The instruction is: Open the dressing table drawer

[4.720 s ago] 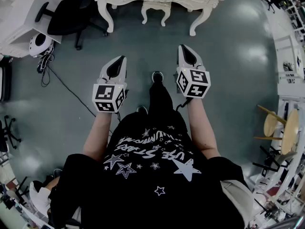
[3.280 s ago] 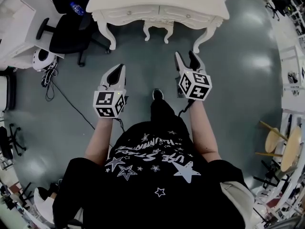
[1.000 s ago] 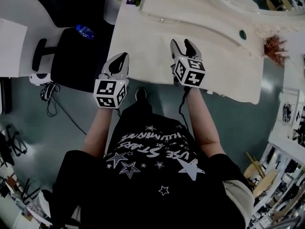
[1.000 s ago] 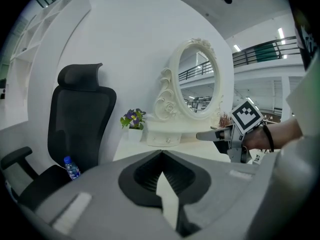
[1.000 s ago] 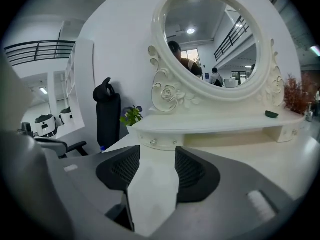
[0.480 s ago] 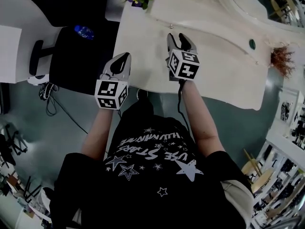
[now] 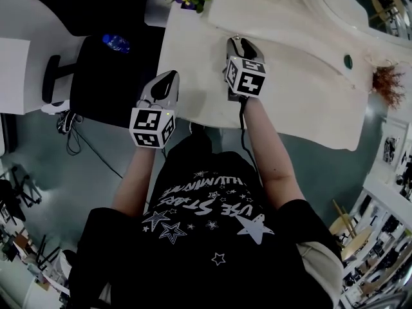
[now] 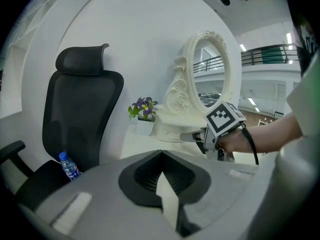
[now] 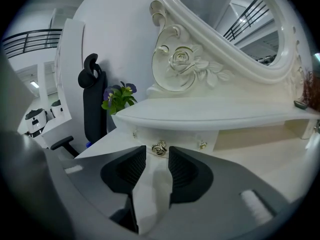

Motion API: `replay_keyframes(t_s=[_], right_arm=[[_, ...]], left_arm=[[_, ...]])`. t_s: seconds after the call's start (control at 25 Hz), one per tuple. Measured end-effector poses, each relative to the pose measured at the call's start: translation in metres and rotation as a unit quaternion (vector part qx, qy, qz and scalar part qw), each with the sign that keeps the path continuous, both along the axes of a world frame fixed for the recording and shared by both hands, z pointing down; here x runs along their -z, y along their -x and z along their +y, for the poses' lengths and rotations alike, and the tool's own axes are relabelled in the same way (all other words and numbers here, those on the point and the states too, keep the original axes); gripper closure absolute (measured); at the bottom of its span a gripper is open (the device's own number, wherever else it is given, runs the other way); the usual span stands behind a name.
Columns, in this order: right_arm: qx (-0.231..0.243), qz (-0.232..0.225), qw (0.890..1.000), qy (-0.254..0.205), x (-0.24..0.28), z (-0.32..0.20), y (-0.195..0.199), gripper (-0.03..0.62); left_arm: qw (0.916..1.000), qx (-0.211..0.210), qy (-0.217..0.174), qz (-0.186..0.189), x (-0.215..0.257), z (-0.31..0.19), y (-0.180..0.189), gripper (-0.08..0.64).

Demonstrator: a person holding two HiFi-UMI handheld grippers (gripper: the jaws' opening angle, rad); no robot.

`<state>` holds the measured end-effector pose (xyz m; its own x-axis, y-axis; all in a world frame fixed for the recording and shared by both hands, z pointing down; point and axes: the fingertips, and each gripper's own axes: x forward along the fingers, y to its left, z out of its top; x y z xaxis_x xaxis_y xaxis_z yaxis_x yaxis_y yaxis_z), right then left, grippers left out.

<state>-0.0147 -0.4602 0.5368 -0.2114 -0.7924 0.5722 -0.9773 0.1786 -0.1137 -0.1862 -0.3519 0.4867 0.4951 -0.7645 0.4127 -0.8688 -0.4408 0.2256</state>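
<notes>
Head view: the left gripper [image 7: 171, 77] hangs beside the dressing table [image 7: 302, 102] edge, and the right gripper [image 7: 239, 42] is over its top.

Left gripper view: jaws pressed together, empty.

Right gripper view: jaws spread, having just been closing. The drawer [image 9: 175, 136] knob [image 9: 159, 148] sits at the gap, unpinched.

mirror [image 9: 235, 19]: cut off by the top and right edges.
drawer knob [image 9: 159, 148]: tiny; touch with fingers [image 9: 182, 170] of right gripper [image 9: 157, 155] cannot be told.
bottle [image 8: 68, 166]: label unreadable.
</notes>
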Motion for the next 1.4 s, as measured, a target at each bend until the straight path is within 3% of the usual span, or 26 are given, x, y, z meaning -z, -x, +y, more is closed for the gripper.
replay_keyframes(t_s=[0.4, 1.4], right_arm=[[-0.010, 0.012, 1.000, 0.008, -0.009, -0.011, 0.001, 0.471], [0.002, 0.013, 1.000, 0.014, -0.009, 0.020, 0.004, 0.474]], left_arm=[[0.9999, 0.013, 0.001, 0.000, 0.000, -0.002, 0.005, 0.558], [0.9997, 0.024, -0.004, 0.003, 0.005, 0.020, 0.013, 0.558]])
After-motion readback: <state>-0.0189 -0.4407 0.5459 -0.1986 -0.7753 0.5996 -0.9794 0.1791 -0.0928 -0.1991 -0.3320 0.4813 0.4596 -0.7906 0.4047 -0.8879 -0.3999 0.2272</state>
